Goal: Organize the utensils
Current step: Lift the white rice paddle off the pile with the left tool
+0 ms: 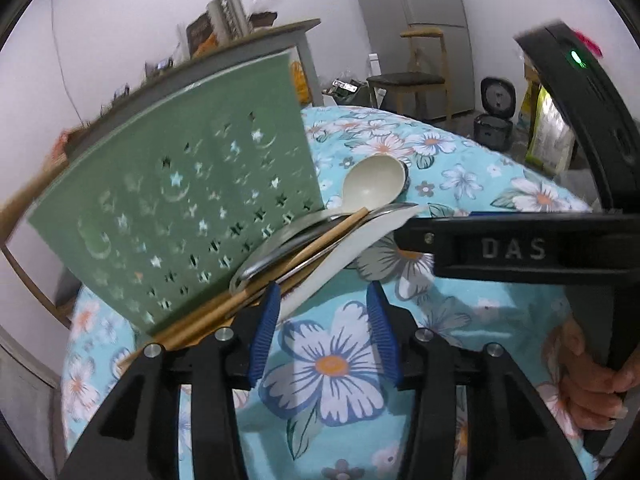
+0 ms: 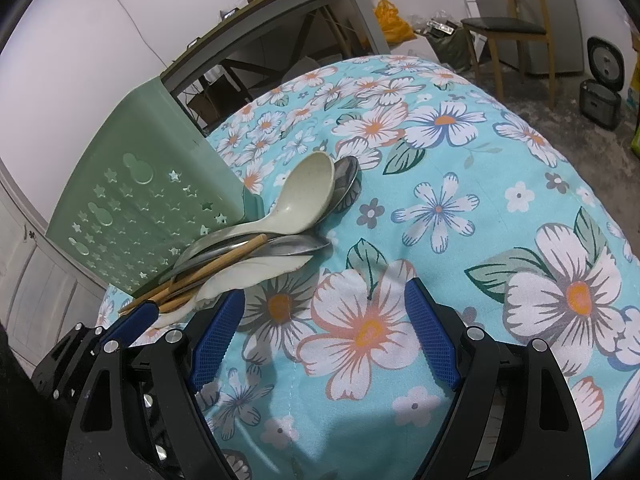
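- Green holder (image 1: pixel 176 200) leans tilted, so the utensils (image 1: pixel 320 236) fan out at its mouth, reachable.
- Left claw (image 1: pixel 322 328), part-open and empty, hovers at the handles' four o'clock.
- Right claw (image 2: pixel 326 332) gapes wide, empty, over the worktop (image 2: pixel 460 208).

You have a table under a light-blue floral tablecloth (image 2: pixel 440 208). On it a green utensil holder (image 2: pixel 144 208) lies on its side near the left edge. Beside its mouth rests a pile: pale plastic spoon (image 2: pixel 296 200), metal spoons (image 2: pixel 280 246), wooden chopsticks (image 2: pixel 216 268), white spoon (image 2: pixel 256 272).
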